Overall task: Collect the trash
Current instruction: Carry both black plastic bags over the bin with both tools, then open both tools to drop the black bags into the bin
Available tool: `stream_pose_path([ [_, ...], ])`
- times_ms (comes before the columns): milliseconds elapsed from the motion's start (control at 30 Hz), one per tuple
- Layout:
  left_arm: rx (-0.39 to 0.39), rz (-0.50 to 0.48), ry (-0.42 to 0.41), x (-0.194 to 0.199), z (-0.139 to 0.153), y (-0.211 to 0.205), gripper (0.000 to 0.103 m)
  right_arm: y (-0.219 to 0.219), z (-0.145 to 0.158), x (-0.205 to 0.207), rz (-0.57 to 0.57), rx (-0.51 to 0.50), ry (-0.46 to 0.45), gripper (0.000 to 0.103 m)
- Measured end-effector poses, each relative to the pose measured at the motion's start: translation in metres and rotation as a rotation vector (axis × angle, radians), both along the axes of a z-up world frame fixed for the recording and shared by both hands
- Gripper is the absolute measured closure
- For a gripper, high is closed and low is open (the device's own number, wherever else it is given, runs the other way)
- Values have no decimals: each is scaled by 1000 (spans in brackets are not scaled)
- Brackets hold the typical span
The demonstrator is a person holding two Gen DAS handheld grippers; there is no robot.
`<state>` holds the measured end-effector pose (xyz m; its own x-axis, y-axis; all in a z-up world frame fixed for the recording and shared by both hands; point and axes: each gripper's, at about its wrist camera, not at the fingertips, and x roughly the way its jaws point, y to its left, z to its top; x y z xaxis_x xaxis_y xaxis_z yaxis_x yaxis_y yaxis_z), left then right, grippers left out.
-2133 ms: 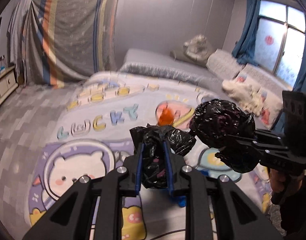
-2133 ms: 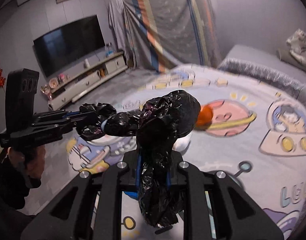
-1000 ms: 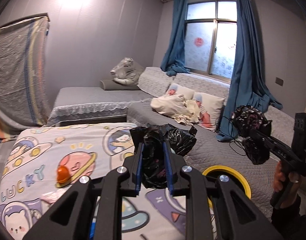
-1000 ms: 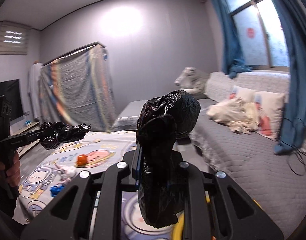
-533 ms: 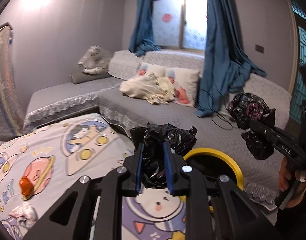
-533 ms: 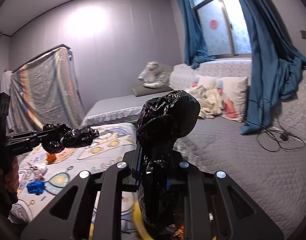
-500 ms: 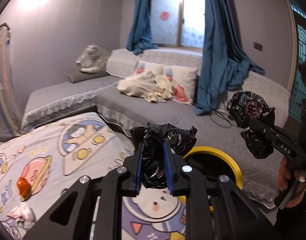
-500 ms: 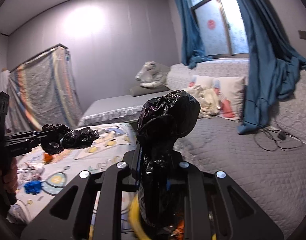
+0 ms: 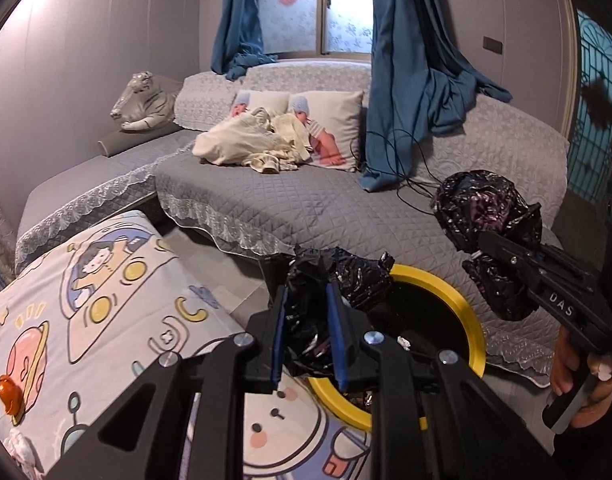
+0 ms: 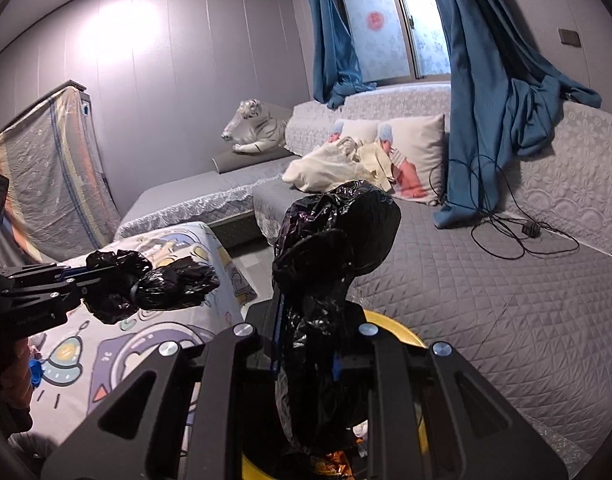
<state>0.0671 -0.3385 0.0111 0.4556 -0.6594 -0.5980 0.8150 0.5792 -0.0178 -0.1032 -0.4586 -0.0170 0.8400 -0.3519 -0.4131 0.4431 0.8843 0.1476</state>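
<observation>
My left gripper [image 9: 308, 304] is shut on a crumpled black plastic bag [image 9: 358, 276], just above the near rim of a yellow-rimmed bin [image 9: 462, 304]. Inside the bin some rubbish shows. My right gripper [image 10: 306, 320] is shut on a bigger black bag bundle [image 10: 338, 232], which hangs over the bin's yellow rim [image 10: 392, 325]. In the left wrist view the right gripper [image 9: 482, 246] and its bag [image 9: 486, 212] hover right of the bin. In the right wrist view the left gripper [image 10: 131, 280] with its bag [image 10: 173, 284] is at the left.
A grey quilted sofa [image 9: 306, 200] wraps behind and right of the bin, with pillows, a cream cloth and a black cable [image 10: 498, 236]. The cartoon mat [image 9: 105, 300] to the left carries an orange object [image 9: 7, 394], a white scrap [image 9: 19, 446] and a blue scrap [image 10: 35, 372].
Both views swung from the cartoon mat round to the sofa. Both grippers sank toward the yellow bin, which now lies just below them. Each still grips its black bag.
</observation>
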Motion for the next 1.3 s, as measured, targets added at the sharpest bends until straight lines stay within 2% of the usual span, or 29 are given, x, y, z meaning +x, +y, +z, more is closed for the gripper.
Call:
stream_pose_path([
  [167, 16, -29, 10, 0, -12, -19, 85, -4, -11, 8, -2, 34, 40, 86],
  [367, 37, -48, 17, -4, -24, -35, 85, -4, -18, 14, -12, 18, 73, 86],
  [700, 45, -70, 65, -1, -37, -49, 85, -17, -38, 24, -14, 113, 139, 86],
  [933, 55, -86, 156, 9, -50, -57, 84, -20, -44, 28, -25, 127, 174, 85],
  [1033, 55, -97, 198, 14, -56, -59, 80, -24, -47, 28, -45, 132, 191, 82],
  [1100, 55, -102, 217, 16, -59, -60, 68, -28, -48, 28, -54, 144, 196, 78],
  [1133, 52, -96, 223, 18, -60, -59, 56, -29, -48, 27, -61, 149, 197, 75],
  [1167, 46, -84, 229, 19, -60, -58, 51, -31, -48, 26, -67, 152, 194, 71],
  [1200, 41, -72, 233, 20, -61, -56, 51, -32, -47, 25, -73, 153, 191, 60],
  [1233, 42, -68, 236, 21, -61, -56, 51, -32, -47, 24, -77, 154, 189, 56],
  [1300, 40, -57, 250, 24, -61, -54, 49, -34, -45, 23, -84, 153, 189, 56],
])
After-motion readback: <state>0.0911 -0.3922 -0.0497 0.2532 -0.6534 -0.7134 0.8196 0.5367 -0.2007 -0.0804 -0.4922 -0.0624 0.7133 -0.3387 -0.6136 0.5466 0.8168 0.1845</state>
